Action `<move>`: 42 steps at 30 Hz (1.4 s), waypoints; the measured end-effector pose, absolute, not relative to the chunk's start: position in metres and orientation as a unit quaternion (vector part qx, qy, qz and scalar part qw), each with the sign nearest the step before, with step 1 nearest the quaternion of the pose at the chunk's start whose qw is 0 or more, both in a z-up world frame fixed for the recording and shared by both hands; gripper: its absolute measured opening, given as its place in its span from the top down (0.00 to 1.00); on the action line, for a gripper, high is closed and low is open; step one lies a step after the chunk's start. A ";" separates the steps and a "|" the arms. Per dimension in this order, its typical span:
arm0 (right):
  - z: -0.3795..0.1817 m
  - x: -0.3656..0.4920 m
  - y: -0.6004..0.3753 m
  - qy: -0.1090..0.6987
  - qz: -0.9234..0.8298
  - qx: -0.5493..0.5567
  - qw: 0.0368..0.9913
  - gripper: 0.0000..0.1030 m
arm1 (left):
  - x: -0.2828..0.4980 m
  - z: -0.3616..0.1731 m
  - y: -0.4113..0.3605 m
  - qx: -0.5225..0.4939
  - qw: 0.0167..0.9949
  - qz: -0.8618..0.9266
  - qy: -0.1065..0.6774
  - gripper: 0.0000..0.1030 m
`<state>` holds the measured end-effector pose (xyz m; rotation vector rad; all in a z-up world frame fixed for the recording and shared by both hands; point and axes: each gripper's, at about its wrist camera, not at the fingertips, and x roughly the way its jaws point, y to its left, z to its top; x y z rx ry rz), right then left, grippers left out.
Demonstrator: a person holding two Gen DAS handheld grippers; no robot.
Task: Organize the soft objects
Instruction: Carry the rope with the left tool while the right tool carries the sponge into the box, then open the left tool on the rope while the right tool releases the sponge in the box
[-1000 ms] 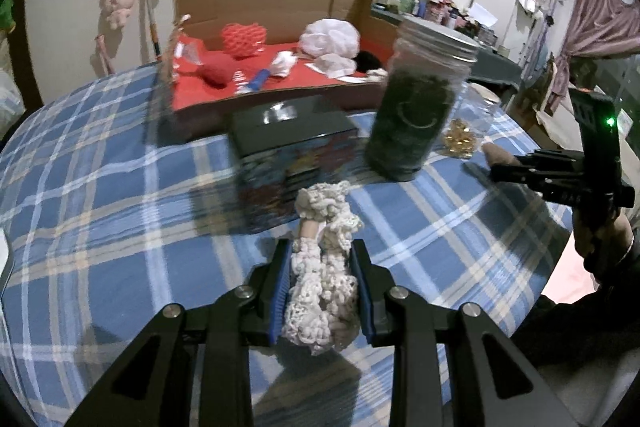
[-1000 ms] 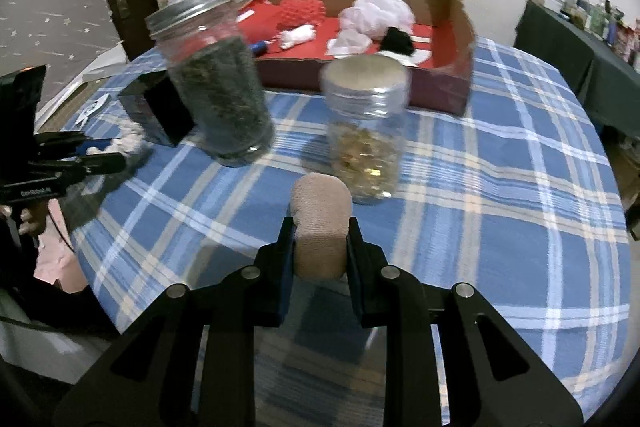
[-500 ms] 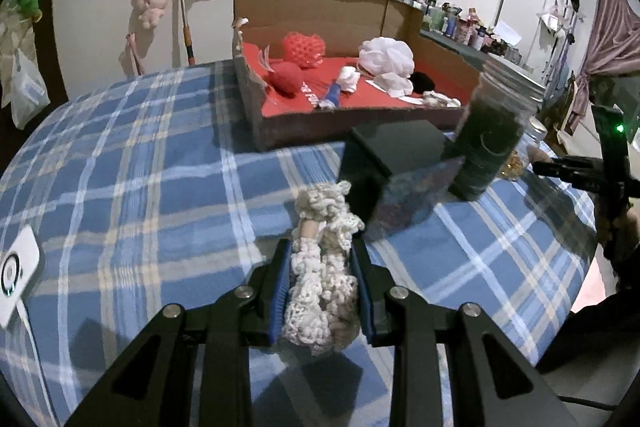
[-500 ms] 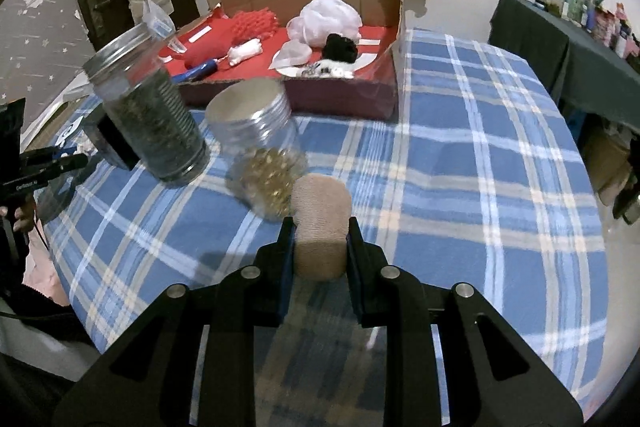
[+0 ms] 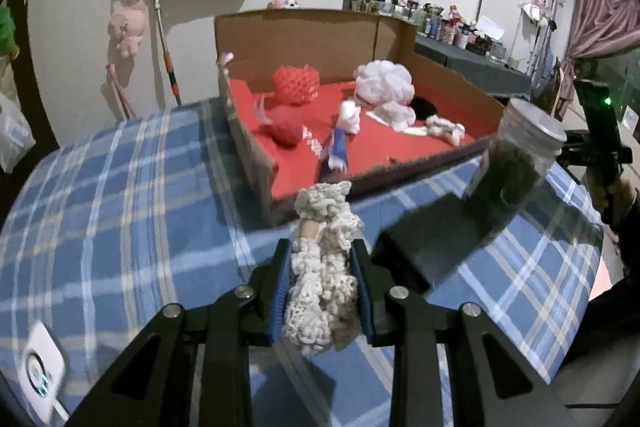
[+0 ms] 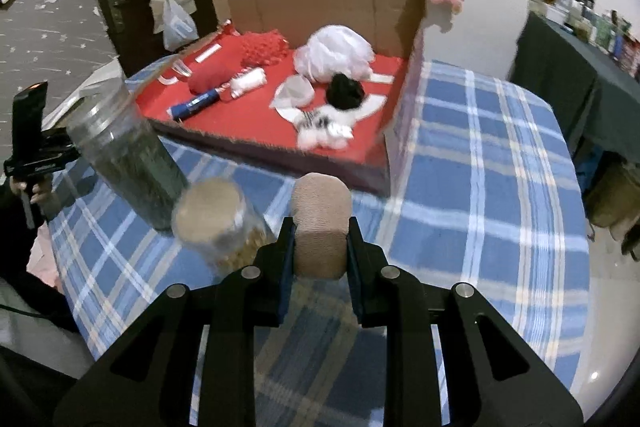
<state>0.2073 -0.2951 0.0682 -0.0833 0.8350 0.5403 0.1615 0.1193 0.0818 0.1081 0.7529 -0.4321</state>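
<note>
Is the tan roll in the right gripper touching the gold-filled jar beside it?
Cannot tell. In the right wrist view the tan roll sits clamped in the right gripper, and the blurred gold-filled jar stands close at its left; motion blur hides any gap.

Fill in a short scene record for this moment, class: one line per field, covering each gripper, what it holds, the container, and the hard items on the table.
Left gripper: shut on a cream crocheted lace bundle
Right gripper: shut on a tan roll of elastic bandage
Container: cardboard box with red lining, holding a white mesh bath pouf, a red knitted pouf and other small soft things
Hard items outside the box: tall glass jar of dark green contents, small jar of golden pieces, black box
Surface: blue plaid tablecloth
</note>
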 end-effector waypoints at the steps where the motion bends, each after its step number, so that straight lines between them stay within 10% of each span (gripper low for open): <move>1: 0.071 0.211 -0.294 0.400 0.263 -0.041 0.877 0.79 | 0.165 0.085 0.118 0.055 0.906 -0.211 0.363 0.70; 42: 0.047 0.350 -0.145 0.541 0.351 -0.167 0.746 0.77 | 0.337 0.063 -0.037 0.126 0.786 -0.279 0.538 0.68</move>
